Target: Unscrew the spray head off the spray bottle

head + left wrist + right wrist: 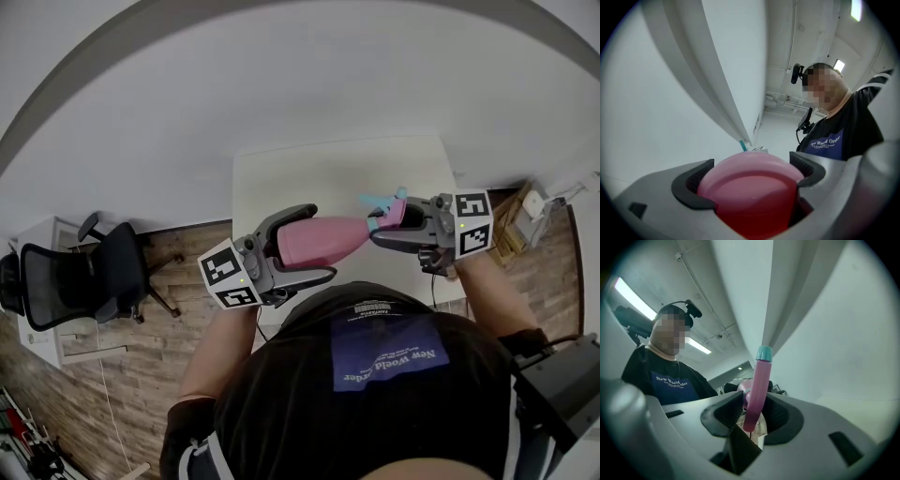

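A pink spray bottle (328, 239) is held lying level above the white table (337, 173), its base toward the left. My left gripper (317, 244) is shut on the bottle's wide body; in the left gripper view the pink base (750, 187) fills the gap between the two dark pads (689, 183). The pink spray head (389, 211) with its teal nozzle (375, 201) points to the right end. My right gripper (382, 228) is shut on that spray head. In the right gripper view the pink spray head (757, 385) rises from between the jaws, with the teal tip (764, 353) on top.
A black office chair (84, 277) stands on the wooden floor at the left. A cardboard box (520, 225) with small items sits right of the table. The person's torso is close below both grippers.
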Demonstrator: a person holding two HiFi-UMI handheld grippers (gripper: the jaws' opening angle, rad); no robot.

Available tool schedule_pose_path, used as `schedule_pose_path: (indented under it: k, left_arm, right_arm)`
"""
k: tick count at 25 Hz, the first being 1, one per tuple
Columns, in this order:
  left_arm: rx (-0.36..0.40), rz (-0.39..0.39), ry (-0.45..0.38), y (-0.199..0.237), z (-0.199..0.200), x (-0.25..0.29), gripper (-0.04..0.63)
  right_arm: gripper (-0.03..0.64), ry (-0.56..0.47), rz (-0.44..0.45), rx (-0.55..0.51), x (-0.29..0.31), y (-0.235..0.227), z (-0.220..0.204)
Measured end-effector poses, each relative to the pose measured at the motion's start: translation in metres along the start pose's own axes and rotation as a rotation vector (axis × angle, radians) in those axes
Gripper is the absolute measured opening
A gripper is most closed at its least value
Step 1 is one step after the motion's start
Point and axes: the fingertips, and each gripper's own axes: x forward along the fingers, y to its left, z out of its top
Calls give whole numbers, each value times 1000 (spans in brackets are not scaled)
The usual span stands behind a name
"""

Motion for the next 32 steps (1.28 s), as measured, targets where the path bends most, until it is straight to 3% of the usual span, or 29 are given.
schedule_pose_path:
  k: [10,18,32]
  left_arm:
    - [-89,-28,-14,0,-1,0,511]
    - [-170,-21,-7,1,-4,1,511]
    - [-206,-22,4,2,-9,0,511]
  right_arm:
    - [120,-30,27,-131,-1,7,4]
    - [120,-2,-3,-204,-1,11,3]
    - [120,22,-14,-263,0,11,2]
